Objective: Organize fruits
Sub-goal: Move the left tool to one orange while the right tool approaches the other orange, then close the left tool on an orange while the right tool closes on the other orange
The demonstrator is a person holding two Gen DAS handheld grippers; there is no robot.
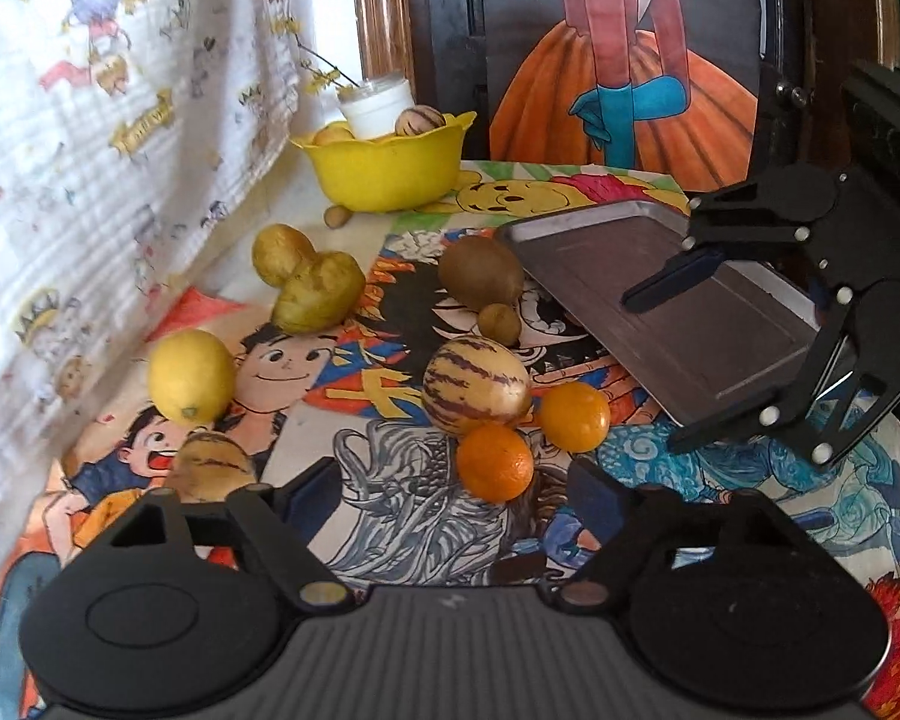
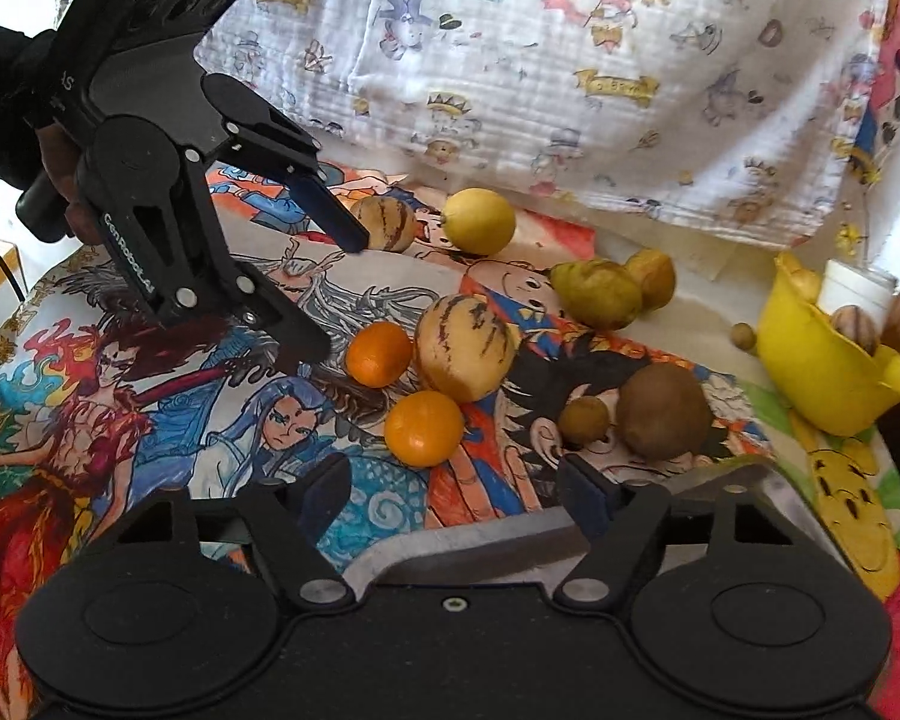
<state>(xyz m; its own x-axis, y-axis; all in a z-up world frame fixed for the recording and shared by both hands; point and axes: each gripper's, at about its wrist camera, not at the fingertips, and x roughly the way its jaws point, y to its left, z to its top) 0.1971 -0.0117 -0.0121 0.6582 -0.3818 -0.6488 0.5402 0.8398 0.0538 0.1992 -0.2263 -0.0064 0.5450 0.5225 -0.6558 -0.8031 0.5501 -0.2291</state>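
Fruit lies loose on a cartoon-print cloth: a striped melon [image 1: 477,384] [image 2: 465,348], two oranges, a lemon [image 1: 191,375] [image 2: 479,221], a smaller striped melon [image 1: 213,465] and two yellow-green pears [image 1: 318,294]. My left gripper [image 1: 453,498] [image 2: 333,297] is open, and one orange [image 1: 495,462] [image 2: 379,354] sits just ahead between its fingers, untouched. My right gripper [image 2: 453,495] [image 1: 654,372] is open too, low over the metal tray [image 1: 690,312] [image 2: 510,546]. The other orange [image 2: 424,427] [image 1: 575,417] lies just beyond its fingertips.
A yellow bowl [image 1: 384,168] [image 2: 822,372] holding fruit stands at the back by a white cup [image 1: 375,105]. A brown fruit [image 1: 480,273] and a small brown one [image 1: 499,324] lie beside the tray. Printed fabric [image 2: 570,90] hangs along one side. A hand [image 2: 60,168] holds the left gripper.
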